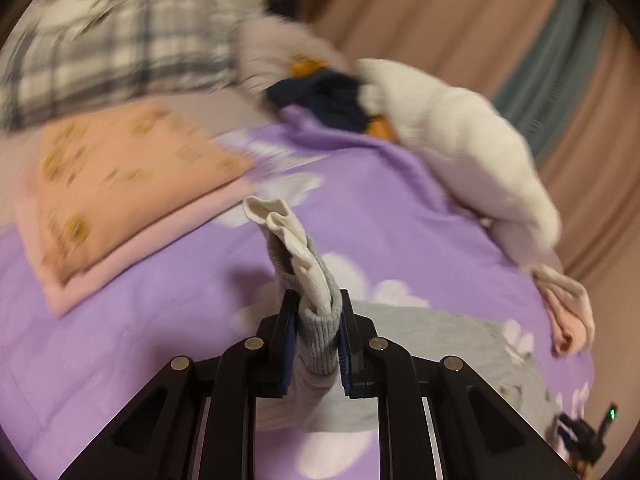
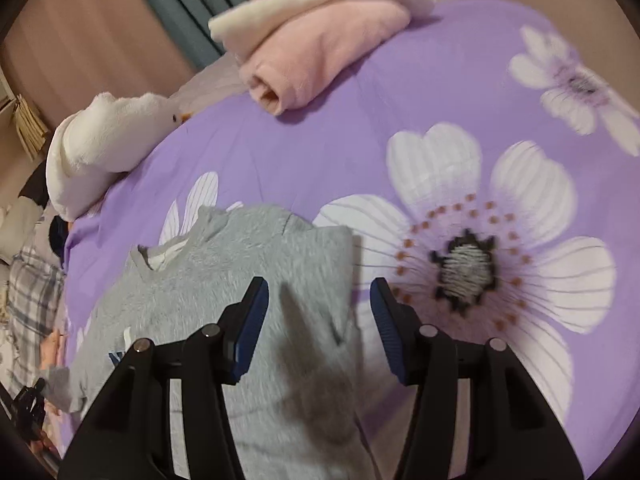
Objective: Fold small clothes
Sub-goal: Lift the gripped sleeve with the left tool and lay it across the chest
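Note:
A small grey sweater (image 2: 240, 280) lies on the purple flowered bedsheet (image 2: 320, 152); it also shows in the left wrist view (image 1: 440, 336). My left gripper (image 1: 316, 300) is shut on the sweater's grey ribbed cuff with a white inner sleeve (image 1: 296, 248) and holds it up above the bed. My right gripper (image 2: 318, 300) is open, hovering over the sweater's right side near its edge, touching nothing.
A folded pink stack (image 1: 120, 192) lies at the left. A white plush toy (image 1: 460, 132) and a folded pink and cream garment (image 2: 312, 36) lie near the far edge. A plaid blanket (image 1: 100, 52) and curtains (image 2: 100, 32) are behind.

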### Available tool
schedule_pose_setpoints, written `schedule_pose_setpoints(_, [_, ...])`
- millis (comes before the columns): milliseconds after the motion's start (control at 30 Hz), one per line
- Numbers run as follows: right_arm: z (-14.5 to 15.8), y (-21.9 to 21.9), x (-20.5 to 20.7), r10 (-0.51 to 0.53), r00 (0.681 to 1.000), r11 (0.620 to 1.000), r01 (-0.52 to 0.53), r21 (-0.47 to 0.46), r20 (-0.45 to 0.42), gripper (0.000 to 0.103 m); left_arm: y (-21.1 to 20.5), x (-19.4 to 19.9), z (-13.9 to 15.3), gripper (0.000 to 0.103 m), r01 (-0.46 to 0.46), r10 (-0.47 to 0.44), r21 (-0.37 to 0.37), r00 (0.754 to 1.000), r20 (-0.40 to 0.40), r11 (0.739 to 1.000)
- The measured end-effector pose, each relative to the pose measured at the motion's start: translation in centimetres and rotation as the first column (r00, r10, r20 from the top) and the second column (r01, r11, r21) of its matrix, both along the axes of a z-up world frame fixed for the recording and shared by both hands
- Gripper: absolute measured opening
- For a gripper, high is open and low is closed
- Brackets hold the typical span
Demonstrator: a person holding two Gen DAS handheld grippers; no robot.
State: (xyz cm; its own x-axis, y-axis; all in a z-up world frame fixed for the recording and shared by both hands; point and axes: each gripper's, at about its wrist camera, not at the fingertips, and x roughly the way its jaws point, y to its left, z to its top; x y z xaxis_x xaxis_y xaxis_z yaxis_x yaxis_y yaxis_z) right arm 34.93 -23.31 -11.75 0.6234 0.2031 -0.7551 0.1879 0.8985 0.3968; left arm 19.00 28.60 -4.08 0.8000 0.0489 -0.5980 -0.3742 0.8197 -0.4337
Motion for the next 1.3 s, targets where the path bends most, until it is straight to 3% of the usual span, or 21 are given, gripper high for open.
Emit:
schedule_pose_setpoints(33, [-0.2,0.2,0.3,0.011,1.000,1.000,-0.011,-0.016,-0.008,0.050,-1.1,0.4,0.9,0.016,0.031,-0.031,0.012,0.999,0.016,0.999])
schedule_pose_setpoints(100, [-0.4,0.6,0.8,0.036,0.999,0.999,-0.037,-0.036,-0.015,0.010,-2.4,1.1,1.7,0.016,0.064,-0.065,0.027,0.998,0.027,0.998])
schedule_pose_setpoints(233, [-0.6,0.8,1.2,0.065,0.998,0.996,-0.066,-0.065,-0.010,0.007,-5.8,2.9,2.7,0.016,0.157,-0.159,0.046,0.987,0.034,0.987])
schedule_pose_setpoints(300, [-0.3,0.1,1.0,0.051,0.999,0.998,-0.051,-0.028,0.014,0.006,-7.3,3.7,2.8,0.016,0.195,-0.196,0.044,0.980,0.033,0.980])
schedule_pose_setpoints(467, [-1.1,-4.6,0.1,-0.063,0.998,0.988,0.058,0.144,0.031,0.006,-10.3,4.7,2.8,0.016,0.270,-0.271,0.053,0.962,0.018,0.961])
schedule_pose_setpoints(533, [-2.2,-4.9,0.4,-0.023,1.000,0.982,0.026,0.186,-0.016,0.007,-11.8,5.2,2.6,0.016,0.311,-0.312,0.073,0.950,0.000,0.948])
schedule_pose_setpoints(633, [-2.0,-4.4,0.1,-0.028,0.999,0.994,0.032,0.108,-0.038,0.020,-14.1,5.9,2.2,0.016,0.355,-0.354,0.092,0.935,-0.024,0.930])
schedule_pose_setpoints(667, [-1.3,-4.3,-0.3,-0.056,0.998,0.996,0.057,0.066,-0.019,0.034,-14.8,6.2,2.0,0.016,0.364,-0.363,0.094,0.931,-0.033,0.927])
schedule_pose_setpoints(700, [-0.2,-3.9,-1.0,-0.090,0.996,0.996,0.091,-0.010,0.018,0.040,-15.4,6.4,1.8,0.016,0.373,-0.371,0.092,0.928,-0.041,0.923])
schedule_pose_setpoints(767, [1.6,-2.4,-2.4,-0.048,0.994,0.995,0.056,-0.079,0.102,0.040,-17.3,7.0,1.4,0.016,0.401,-0.397,0.102,0.916,-0.058,0.910])
schedule_pose_setpoints(900, [3.1,1.1,-4.6,0.107,0.985,0.992,-0.098,-0.074,0.137,0.039,-20.9,7.5,0.7,0.016,0.435,-0.426,0.151,0.900,-0.088,0.888])
schedule_pose_setpoints(1000, [3.5,2.7,-5.9,0.171,0.975,0.985,-0.171,-0.013,0.145,0.041,-25.3,7.8,-1.1,0.016,0.492,-0.465,0.201,0.869,-0.167,0.847])
schedule_pose_setpoints(1067, [3.3,3.5,-6.4,0.214,0.967,0.975,-0.221,0.035,0.139,0.043,-27.2,8.2,-2.5,0.022,0.546,-0.510,0.166,0.833,-0.217,0.821])
schedule_pose_setpoints(1100, [3.2,4.0,-6.8,0.232,0.964,0.970,-0.240,0.045,0.133,0.043,-28.4,8.4,-3.5,0.034,0.576,-0.534,0.131,0.805,-0.258,0.807])
schedule_pose_setpoints(1133, [3.3,4.7,-7.1,0.250,0.960,0.965,-0.258,0.047,0.129,0.044,-29.0,8.5,-3.9,0.055,0.586,-0.540,0.115,0.794,-0.280,0.802])
schedule_pose_setpoints(1167, [3.2,5.1,-7.3,0.265,0.956,0.961,-0.273,0.050,0.127,0.044,-29.6,8.3,-4.3,0.064,0.595,-0.543,0.110,0.783,-0.304,0.797])
schedule_pose_setpoints(1233, [3.4,5.9,-7.7,0.293,0.947,0.951,-0.303,0.065,0.130,0.044,-30.1,7.6,-4.0,0.068,0.610,-0.562,0.107,0.774,-0.290,0.785])
schedule_pose_setpoints(1300, [3.5,6.3,-7.9,0.308,0.942,0.942,-0.322,0.094,0.135,0.046,-30.0,6.8,-3.2,0.068,0.645,-0.609,0.080,0.750,-0.257,0.760])
